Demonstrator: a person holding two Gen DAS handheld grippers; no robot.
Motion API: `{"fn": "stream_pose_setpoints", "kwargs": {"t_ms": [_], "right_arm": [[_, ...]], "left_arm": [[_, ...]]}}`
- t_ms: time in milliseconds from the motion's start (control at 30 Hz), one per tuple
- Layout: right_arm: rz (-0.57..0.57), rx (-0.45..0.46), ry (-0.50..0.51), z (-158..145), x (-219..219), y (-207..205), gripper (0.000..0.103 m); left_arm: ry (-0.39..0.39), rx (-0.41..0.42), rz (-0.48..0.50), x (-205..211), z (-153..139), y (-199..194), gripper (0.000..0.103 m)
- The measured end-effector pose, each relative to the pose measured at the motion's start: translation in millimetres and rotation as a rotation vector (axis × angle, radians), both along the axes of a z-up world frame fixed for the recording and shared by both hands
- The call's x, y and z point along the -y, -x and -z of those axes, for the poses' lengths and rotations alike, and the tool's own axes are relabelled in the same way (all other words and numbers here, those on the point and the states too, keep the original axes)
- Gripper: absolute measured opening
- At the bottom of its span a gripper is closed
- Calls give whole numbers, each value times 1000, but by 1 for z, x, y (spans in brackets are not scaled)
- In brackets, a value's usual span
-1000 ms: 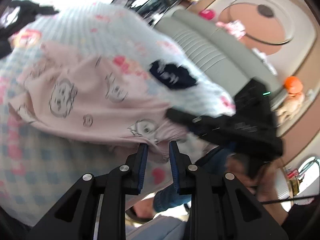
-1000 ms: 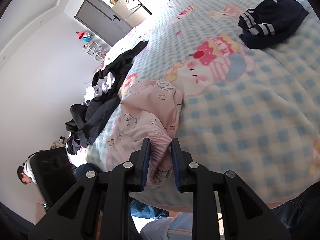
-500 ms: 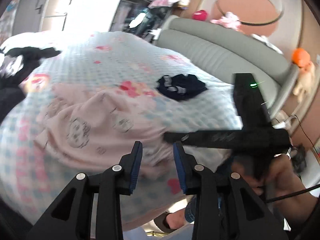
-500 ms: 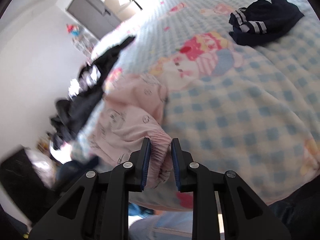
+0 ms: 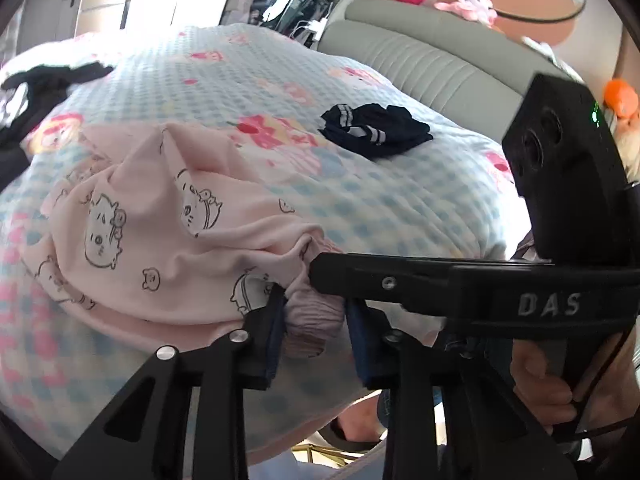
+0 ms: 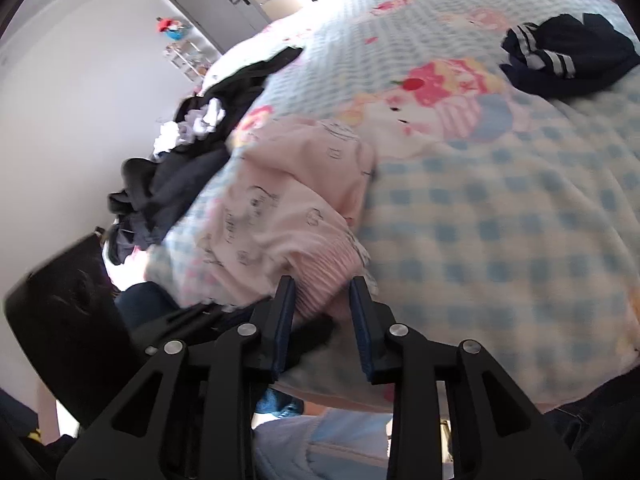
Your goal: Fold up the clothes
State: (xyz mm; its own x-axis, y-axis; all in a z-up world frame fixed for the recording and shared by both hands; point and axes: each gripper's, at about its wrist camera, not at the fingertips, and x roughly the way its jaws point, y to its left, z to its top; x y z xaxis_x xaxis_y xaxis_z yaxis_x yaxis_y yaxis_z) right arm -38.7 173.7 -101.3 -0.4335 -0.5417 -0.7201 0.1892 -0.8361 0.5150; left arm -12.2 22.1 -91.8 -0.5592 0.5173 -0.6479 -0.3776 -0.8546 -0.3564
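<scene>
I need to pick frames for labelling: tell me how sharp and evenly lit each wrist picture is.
Left wrist view: mostly sharp, the pink pyjamas and dark garment crisp; the window behind the bed is blown out white. Right wrist view: motion-blurred, the checked blanket smeared; glare at top; both curve at the edges.

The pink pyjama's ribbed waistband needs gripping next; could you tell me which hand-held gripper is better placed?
Left, marginally. The left hand-held gripper is closing with the ribbed waistband between its jaws; the right hand-held gripper is opening.
</scene>
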Motion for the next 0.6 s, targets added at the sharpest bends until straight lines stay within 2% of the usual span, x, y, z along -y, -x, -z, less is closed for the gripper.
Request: {"fn": "stream_pose_setpoints", "kwargs": {"t_ms": [100,233,300,333,400,433,533,600], "right_arm": [[33,12,55,1,-8,2,33],[81,12,55,0,-21,5,34],[87,37,40,5,-25,7,40],[80,56,30,8,-24,8,45],[48,93,9,16,-17,9,46],[24,100,15,19,-12,8,46],[-41,113,62,25,4,6,58],[-51,115,71,27,13,8,60]], "left_arm": [[-16,-1,-35,6,-1,3,25],[-90,0,-90,26,-5,7,24],[-124,7,-116,34,-5,9,24],[-142,12,-129,39,-5,10,24],[-172,12,-138,45,-8,10,24],[-192,14,-131,47,-9,10,24],[-237,41,-114,50,-6,12,24],[-236,46,-118,52,-5,12,24]]}}
